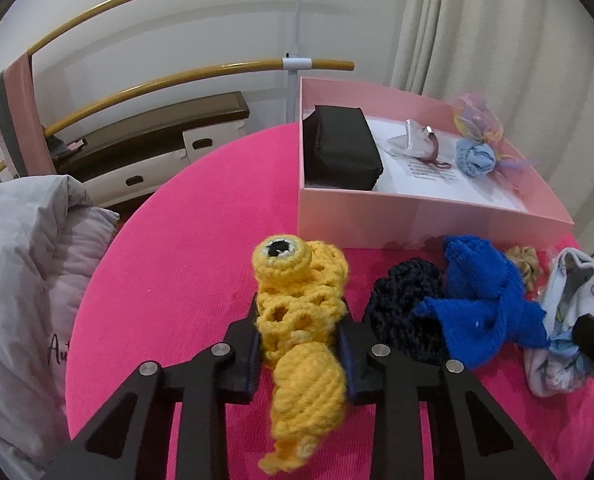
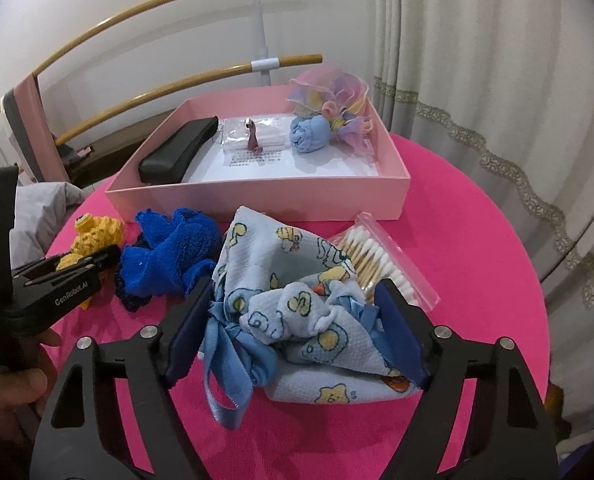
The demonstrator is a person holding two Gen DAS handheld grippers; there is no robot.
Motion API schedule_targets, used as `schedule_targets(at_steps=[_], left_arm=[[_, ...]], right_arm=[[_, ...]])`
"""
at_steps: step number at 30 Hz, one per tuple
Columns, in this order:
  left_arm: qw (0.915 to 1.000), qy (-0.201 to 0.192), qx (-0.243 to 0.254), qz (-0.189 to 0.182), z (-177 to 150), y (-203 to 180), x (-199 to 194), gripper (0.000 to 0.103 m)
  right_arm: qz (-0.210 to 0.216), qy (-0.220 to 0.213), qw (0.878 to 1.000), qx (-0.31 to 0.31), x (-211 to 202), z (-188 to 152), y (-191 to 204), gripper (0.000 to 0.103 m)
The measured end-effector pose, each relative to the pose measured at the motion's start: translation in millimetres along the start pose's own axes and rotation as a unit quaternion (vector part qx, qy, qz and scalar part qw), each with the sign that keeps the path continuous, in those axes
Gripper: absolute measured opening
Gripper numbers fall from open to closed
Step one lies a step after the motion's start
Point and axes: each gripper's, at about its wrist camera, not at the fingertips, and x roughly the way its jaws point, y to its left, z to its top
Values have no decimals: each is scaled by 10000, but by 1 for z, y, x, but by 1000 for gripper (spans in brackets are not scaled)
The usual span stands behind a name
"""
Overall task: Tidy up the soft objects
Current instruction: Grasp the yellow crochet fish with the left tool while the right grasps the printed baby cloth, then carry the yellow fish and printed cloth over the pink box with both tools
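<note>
Grasping is under way on both sides of the round pink table (image 2: 477, 240): the left gripper (image 1: 299, 344) is clamping its fingers on a yellow crochet toy (image 1: 297, 320), squeezed at mid-body with its eye end pointing up and its tail hanging loose below, while the right gripper (image 2: 293, 328) is straddling a duck-print cloth (image 2: 297, 280) with a blue ribbon (image 2: 225, 352), fingers apart on either flank and apparently not yet pressing in. The pink box (image 2: 257, 196) is sitting at the far side of the table, already holding a black case (image 2: 177, 152), a light blue rolled cloth (image 2: 309, 134) and a pastel ruffled scrunchie (image 2: 333, 100). To do this step well, the left gripper is best carrying the toy high enough to clear the near wall of the box before letting go over a bare part of the floor; the right should be gathering the bunched middle of the cloth, not a trailing edge or the ribbon. The left wrist view is showing a royal blue knit (image 1: 485, 300) lying over a dark navy knit (image 1: 401, 308) and a tan scrunchie (image 1: 525, 264) behind them; the right wrist view alone is showing a bag of cotton swabs (image 2: 381, 260) just beside the cloth.
</note>
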Motion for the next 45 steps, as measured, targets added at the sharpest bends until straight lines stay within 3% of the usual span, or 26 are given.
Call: schedule_targets(at_steps=[7, 24, 36, 45], left_arm=[[9998, -173, 14, 54, -11, 1, -39, 27], [9992, -322, 241, -68, -39, -12, -119, 27], [9983, -483, 261, -185, -32, -17, -152, 27], [9964, -715, 364, -264, -10, -28, -166, 28]], right_arm=[[117, -201, 9996, 159, -25, -2, -13, 77], [228, -315, 9992, 46, -49, -11, 0, 77], [250, -507, 9984, 58, -68, -5, -2, 77], [306, -711, 9970, -21, -75, 20, -6, 77]])
